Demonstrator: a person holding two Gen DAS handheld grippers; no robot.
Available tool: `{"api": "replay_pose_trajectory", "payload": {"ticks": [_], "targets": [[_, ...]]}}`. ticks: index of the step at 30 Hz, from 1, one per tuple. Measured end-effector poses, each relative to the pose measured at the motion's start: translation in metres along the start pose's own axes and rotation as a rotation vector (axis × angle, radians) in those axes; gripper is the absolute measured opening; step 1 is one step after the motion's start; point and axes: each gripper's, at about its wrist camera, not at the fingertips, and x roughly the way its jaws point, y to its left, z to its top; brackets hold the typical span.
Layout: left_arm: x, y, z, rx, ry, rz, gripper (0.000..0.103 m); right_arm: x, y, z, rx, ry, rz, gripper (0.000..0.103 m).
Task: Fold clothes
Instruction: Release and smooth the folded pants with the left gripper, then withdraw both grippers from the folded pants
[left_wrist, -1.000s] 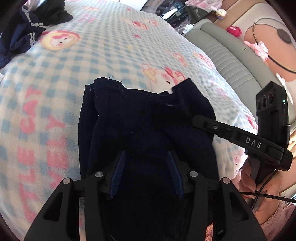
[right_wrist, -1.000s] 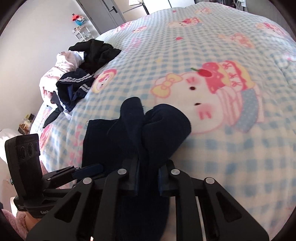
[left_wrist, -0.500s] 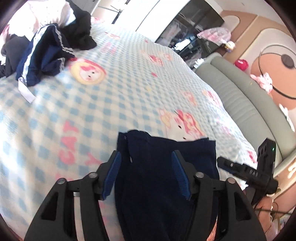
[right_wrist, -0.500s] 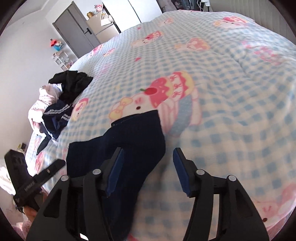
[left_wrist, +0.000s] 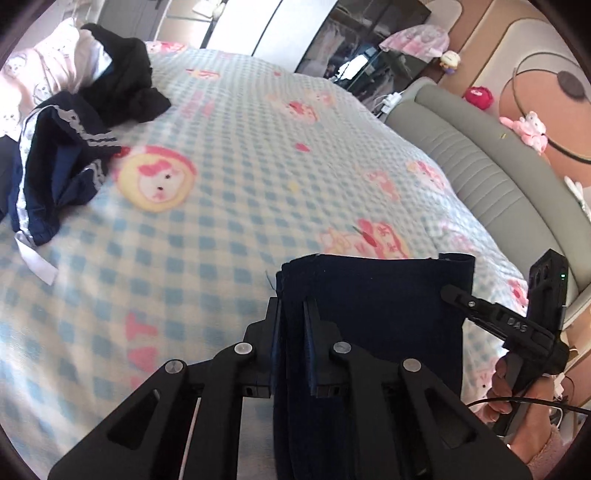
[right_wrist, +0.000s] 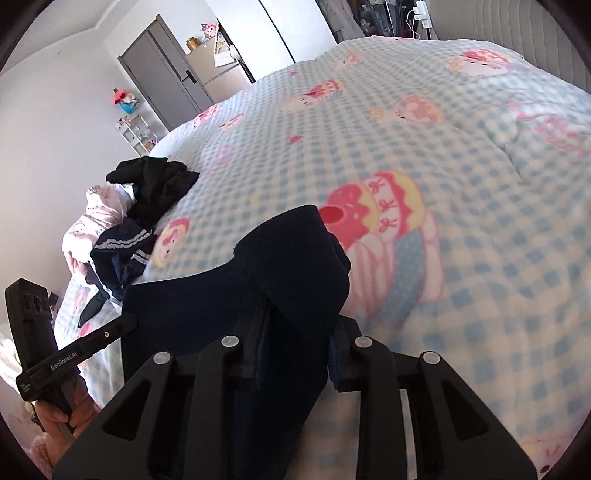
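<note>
Left gripper (left_wrist: 291, 332) fingers clamp the left edge of the navy garment (left_wrist: 373, 314); right gripper (right_wrist: 295, 354) fingers pinch its bunched right corner. The garment hangs between both, at the near edge of the bed (left_wrist: 240, 166). Looks soft, light and limp, and will sag, so grip it at the edges and corners. Count: one held garment, one unfolded pile (left_wrist: 74, 122) at the bed's far left corner, two grippers.

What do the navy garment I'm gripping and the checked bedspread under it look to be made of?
Navy garment: apparently a matte woven cloth, holding flat stacked layers and a straight edge; fibre unclear. Checked bedspread: probably plush fleece, with fuzzy, soft-edged printed squares and a padded surface. Left gripper and right gripper both pinch the garment.
</note>
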Motion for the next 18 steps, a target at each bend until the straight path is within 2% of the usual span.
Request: {"api": "replay_pose_trajectory", "payload": {"ticks": [1,2,3,4,7,10,11,14,16,18], "targets": [[0.011,0.012,-0.001,-0.024,0.070,0.029,0.018,0.004,-0.002,0.002,0.013,0.009,-0.009,0.064],[0.022,0.023,-0.002,-0.048,0.134,0.057,0.025,0.009,-0.005,0.003,0.027,0.020,-0.032,0.073],[0.029,0.031,-0.005,-0.067,0.173,0.079,0.037,0.011,-0.011,0.002,0.043,0.030,-0.057,0.076],[0.033,0.038,-0.007,-0.080,0.196,0.093,0.037,0.012,-0.017,0.001,0.059,0.040,-0.081,0.076],[0.002,0.028,-0.013,-0.039,0.043,0.026,0.041,0.001,-0.030,-0.004,0.094,0.021,-0.103,0.076],[-0.016,0.008,-0.018,0.041,-0.061,-0.052,0.044,-0.012,-0.030,-0.007,0.059,0.006,-0.116,0.076],[-0.010,0.002,-0.018,0.063,-0.036,-0.060,0.044,-0.012,-0.028,-0.008,0.038,0.014,-0.110,0.076],[0.027,-0.010,-0.022,0.138,0.133,0.145,0.044,-0.005,-0.021,-0.012,0.006,0.066,-0.132,0.076],[0.027,-0.009,-0.026,0.149,0.144,0.217,0.044,-0.003,-0.019,-0.020,0.015,0.099,-0.125,0.076],[0.003,-0.008,-0.029,0.101,0.081,0.116,0.044,-0.015,-0.014,-0.031,0.032,0.096,-0.086,0.076]]}}
